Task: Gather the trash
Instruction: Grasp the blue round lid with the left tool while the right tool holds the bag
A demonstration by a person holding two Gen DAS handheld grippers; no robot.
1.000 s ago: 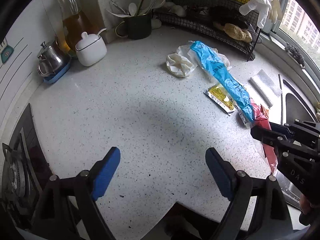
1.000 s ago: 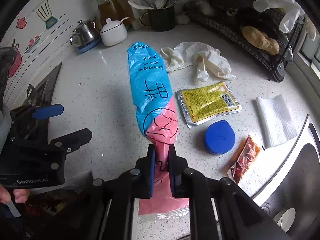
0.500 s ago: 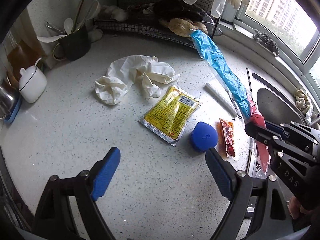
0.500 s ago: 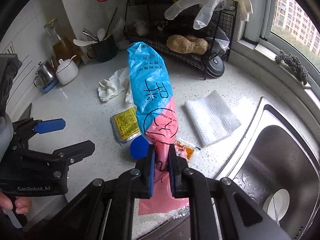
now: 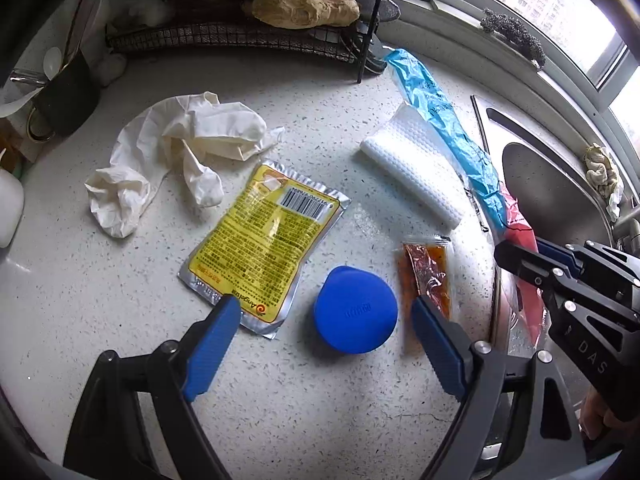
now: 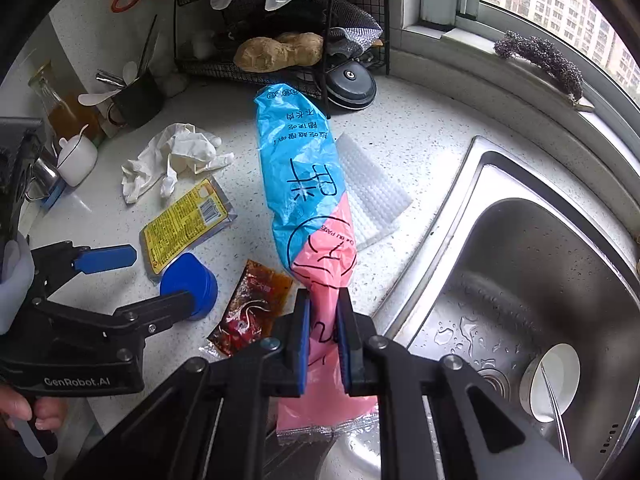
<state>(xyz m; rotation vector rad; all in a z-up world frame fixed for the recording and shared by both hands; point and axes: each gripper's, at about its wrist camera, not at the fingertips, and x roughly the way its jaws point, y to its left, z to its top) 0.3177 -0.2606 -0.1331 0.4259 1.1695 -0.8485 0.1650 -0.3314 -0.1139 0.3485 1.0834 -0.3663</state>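
Note:
My right gripper [image 6: 323,336] is shut on a long blue and pink plastic bag [image 6: 304,184], held stretched out above the counter; the bag also shows in the left wrist view [image 5: 444,120]. My left gripper [image 5: 326,332] is open, its fingers on either side of a blue cap [image 5: 355,314] on the speckled counter. A yellow foil packet [image 5: 264,240], a red sauce sachet [image 5: 426,272], crumpled white gloves [image 5: 172,148] and a white foam sheet [image 5: 416,164] lie around it.
A steel sink [image 6: 532,280] with a small white cup [image 6: 554,380] lies to the right. A black wire rack [image 5: 248,12] holding ginger stands at the back. A dark utensil mug [image 5: 64,96] and a white sugar pot [image 6: 78,158] stand at the left.
My left gripper swung right and dropped close over the trash, now straddling the blue cap. My right gripper kept hold of the bag and moved right toward the sink.

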